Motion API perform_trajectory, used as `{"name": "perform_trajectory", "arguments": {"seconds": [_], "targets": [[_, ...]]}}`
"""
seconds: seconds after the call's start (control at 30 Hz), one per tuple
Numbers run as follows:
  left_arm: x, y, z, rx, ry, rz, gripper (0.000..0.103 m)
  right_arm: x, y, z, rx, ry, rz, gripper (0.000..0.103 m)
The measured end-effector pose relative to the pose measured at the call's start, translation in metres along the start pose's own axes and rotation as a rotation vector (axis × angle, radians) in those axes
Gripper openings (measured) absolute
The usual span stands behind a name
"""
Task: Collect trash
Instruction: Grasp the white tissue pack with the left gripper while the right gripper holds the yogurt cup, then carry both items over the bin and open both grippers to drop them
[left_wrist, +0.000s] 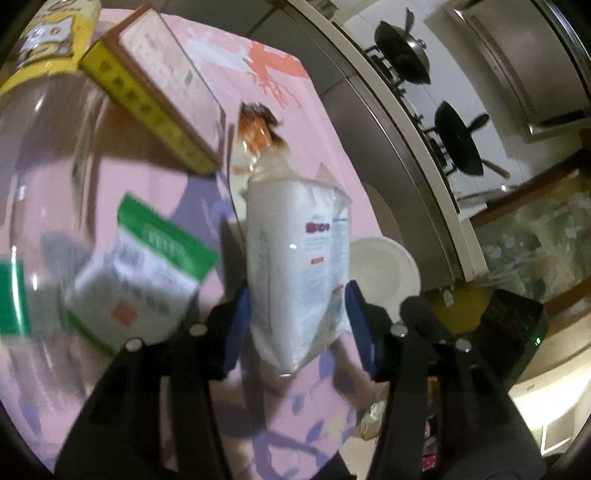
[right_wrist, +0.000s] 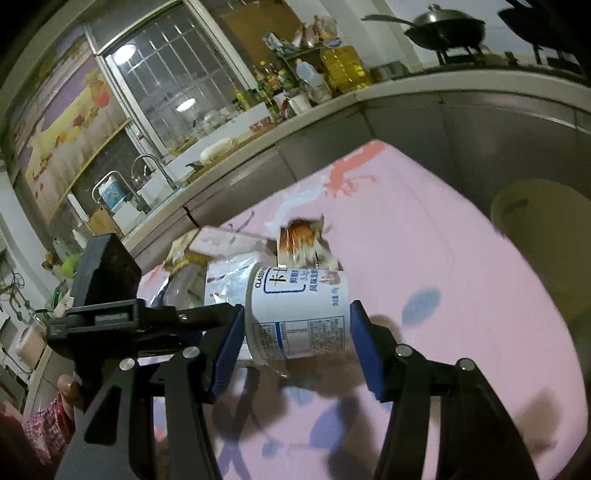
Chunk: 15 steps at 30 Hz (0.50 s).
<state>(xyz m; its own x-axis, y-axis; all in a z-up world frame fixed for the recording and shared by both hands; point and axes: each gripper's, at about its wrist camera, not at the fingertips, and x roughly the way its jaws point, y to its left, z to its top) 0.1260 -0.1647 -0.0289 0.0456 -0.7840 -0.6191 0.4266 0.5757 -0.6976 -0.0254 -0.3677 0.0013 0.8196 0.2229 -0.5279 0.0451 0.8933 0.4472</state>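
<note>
While the left gripper (left_wrist: 299, 317) is clamped on a white plastic wipes pack (left_wrist: 297, 266) above the pink table (left_wrist: 295, 413), the right gripper (right_wrist: 295, 343) grips a white yogurt cup (right_wrist: 299, 314) lying sideways, near an orange wrapper (right_wrist: 303, 243).

1. Worktop (left_wrist: 325, 155) covered by a pink cloth with purple leaf shapes and an orange-and-white print toward the far edge.
2. Lying on it in the left wrist view: green-and-white carton (left_wrist: 140, 266), tipped on its side; yellow-edged box (left_wrist: 159, 92) farther back.
3. Orange-printed wrapper (left_wrist: 258, 125) behind them, crumpled; contact with the cloth unclear.
4. White bowl (left_wrist: 384, 266) near the right edge.
5. Right wrist view: same pink cloth, mostly bare on its right side.
</note>
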Motion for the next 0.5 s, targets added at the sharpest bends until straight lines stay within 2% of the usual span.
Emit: {"name": "perform_trajectory", "arguments": {"seconds": [0.1,0.23,0.37,0.4,0.43,0.5], "targets": [[-0.002,-0.006,-0.02,0.031,0.028,0.012,0.048,-0.005,0.002,-0.019,0.044,0.047,0.037,0.054],[-0.004,-0.013,-0.047,0.102,0.059,0.078,0.048,-0.011,0.018,-0.04,0.008,0.083,0.023,0.054],[-0.004,-0.012,-0.063,0.134,0.076,0.111,0.048,-0.011,0.03,-0.053,-0.015,0.115,0.025,0.054],[-0.005,-0.011,-0.065,0.137,0.077,0.119,0.037,-0.012,0.033,-0.054,-0.022,0.111,0.014,0.054],[-0.006,-0.01,-0.066,0.135,0.077,0.122,0.033,-0.014,0.033,-0.054,-0.024,0.101,-0.007,0.054],[-0.01,-0.01,-0.067,0.139,0.069,0.12,0.031,-0.019,0.028,-0.053,-0.012,0.077,-0.043,0.054]]}}
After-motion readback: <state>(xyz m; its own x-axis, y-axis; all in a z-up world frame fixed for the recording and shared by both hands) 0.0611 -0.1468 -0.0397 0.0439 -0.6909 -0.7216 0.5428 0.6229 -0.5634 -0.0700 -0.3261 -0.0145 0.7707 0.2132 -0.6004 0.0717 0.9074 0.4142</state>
